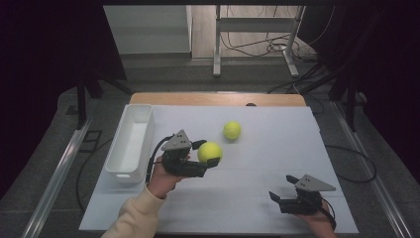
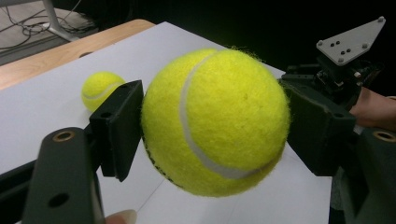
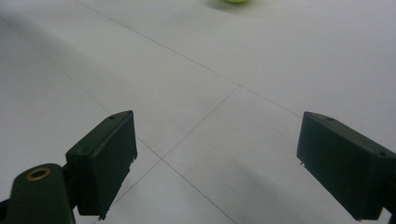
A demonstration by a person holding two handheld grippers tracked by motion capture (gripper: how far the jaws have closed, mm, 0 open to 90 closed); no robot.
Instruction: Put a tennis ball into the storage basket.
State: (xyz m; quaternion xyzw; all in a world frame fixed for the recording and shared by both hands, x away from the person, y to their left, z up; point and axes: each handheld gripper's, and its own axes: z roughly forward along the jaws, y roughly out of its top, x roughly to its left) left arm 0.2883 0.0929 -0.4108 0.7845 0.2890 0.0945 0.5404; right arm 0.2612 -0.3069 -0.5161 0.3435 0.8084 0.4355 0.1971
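The left gripper (image 1: 210, 154) pinches a ball (image 1: 209, 152) between its pads, lifted clear of the table (image 1: 257, 198) near its middle. A second ball (image 1: 232, 130) lies on the table just beyond, toward the far edge. The bin (image 1: 130, 144) along the left edge looks empty. The right gripper (image 1: 282, 191) rests spread and empty near the near right corner. So the pick-up looks done; carrying this ball to the bin, and likely fetching the other, remain.

No text, label, brand, number or sign could be read anywhere in the pictures. The held tennis ball (image 2: 215, 121) carried only its plain white seam. A dark mark sat low on its left side beside the tool's pad, too cut off to be read as lettering.
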